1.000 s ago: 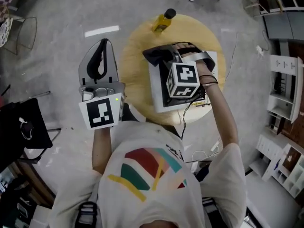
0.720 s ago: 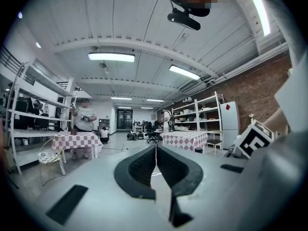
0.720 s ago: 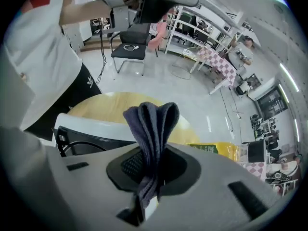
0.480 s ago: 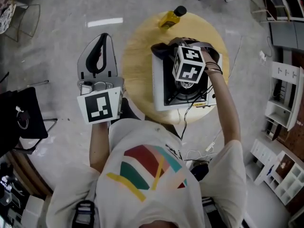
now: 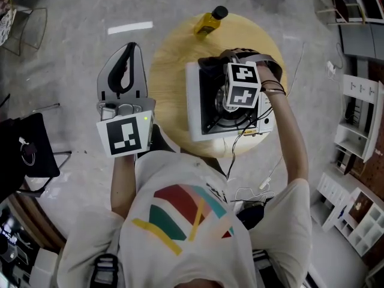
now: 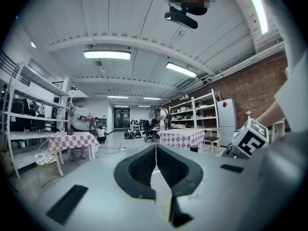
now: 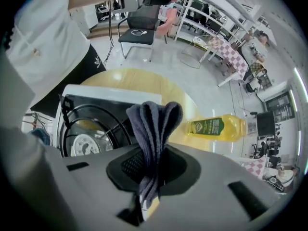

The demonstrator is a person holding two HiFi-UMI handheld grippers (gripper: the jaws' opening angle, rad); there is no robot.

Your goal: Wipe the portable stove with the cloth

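A white portable stove [image 5: 194, 104] with a black burner sits on a round wooden table [image 5: 168, 71]. My right gripper [image 5: 223, 77] hangs over the stove's far side, shut on a dark grey cloth [image 5: 210, 63]. In the right gripper view the folded cloth [image 7: 155, 121] stands up between the shut jaws of the right gripper [image 7: 153, 154], above the stove's far edge [image 7: 110, 94] and its burner ring [image 7: 86, 129]. My left gripper [image 5: 128, 48] is held off the table to the left, above the floor. The left gripper [image 6: 155, 147] is shut with nothing in it and points out into the room.
A yellow bottle [image 5: 209, 21] lies at the table's far edge, just past the stove, also in the right gripper view [image 7: 216, 127]. Cables [image 5: 249, 138] trail off the stove's near right corner. A black chair [image 5: 30, 155] stands at left, white shelves [image 5: 360, 119] at right.
My right gripper has carried the cloth from the stove's near-left part across to its far side, which uncovers the burner. The left gripper has barely moved.
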